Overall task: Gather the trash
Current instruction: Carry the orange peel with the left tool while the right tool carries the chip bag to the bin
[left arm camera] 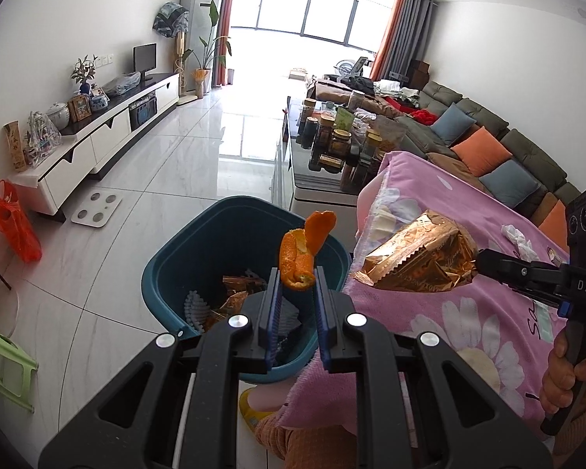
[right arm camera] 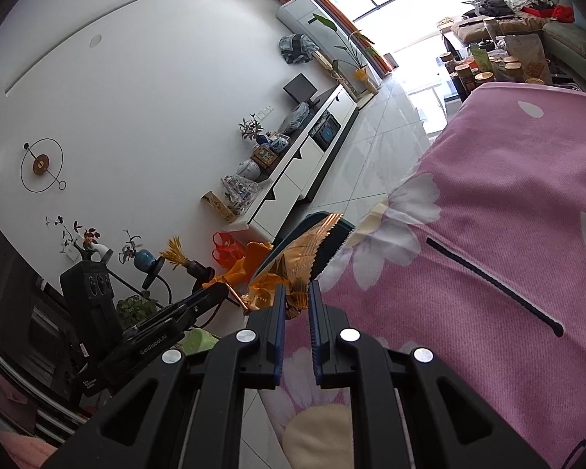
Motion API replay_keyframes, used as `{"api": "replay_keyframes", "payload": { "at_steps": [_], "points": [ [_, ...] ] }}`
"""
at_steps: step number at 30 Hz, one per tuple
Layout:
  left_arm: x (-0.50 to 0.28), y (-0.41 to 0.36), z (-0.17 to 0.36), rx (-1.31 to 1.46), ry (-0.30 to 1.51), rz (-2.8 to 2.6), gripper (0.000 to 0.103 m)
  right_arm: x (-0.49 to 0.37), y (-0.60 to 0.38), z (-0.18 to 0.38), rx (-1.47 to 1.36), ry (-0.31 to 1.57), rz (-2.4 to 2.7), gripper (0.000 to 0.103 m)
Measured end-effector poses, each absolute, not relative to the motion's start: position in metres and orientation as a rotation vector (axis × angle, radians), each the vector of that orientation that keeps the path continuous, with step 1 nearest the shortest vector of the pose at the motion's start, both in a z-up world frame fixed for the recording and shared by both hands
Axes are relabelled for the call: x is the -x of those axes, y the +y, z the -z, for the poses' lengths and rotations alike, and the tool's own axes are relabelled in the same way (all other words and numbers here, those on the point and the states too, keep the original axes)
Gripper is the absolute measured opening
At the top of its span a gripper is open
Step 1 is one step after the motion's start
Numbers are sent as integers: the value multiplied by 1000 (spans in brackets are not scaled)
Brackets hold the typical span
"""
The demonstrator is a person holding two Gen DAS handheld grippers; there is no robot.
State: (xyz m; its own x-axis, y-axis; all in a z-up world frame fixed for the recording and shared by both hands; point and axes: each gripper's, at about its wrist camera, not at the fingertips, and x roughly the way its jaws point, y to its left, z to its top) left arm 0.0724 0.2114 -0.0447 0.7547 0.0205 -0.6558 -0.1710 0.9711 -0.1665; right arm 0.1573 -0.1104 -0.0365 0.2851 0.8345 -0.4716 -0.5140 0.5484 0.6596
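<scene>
the left hand-held gripper (left arm camera: pixel 297 279) pinches an orange peel (left arm camera: pixel 302 250) between its fingertips, the peel sticking up past the tips and hanging over the open teal trash bin (left arm camera: pixel 168 273), which stands on the tiled floor just beside the pink flowered blanket (left arm camera: pixel 468 312). the right hand-held gripper (right arm camera: pixel 296 293) is pressed together on a crumpled gold foil wrapper (right arm camera: pixel 297 262), held above the blanket's edge near the bin's rim. more gold wrappers (left arm camera: pixel 238 297) lie inside the bin. a crumpled white tissue (left arm camera: pixel 517 234) rests on the blanket.
</scene>
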Motion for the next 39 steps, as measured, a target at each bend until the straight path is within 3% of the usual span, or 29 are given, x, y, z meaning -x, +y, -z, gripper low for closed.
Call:
{"api": "replay_keyframes", "payload": {
  "at_steps": [39],
  "points": [
    [-108, 227, 83, 243, 769, -198, 17, -173, -31, 38, -253, 942, -945, 10]
  ]
}}
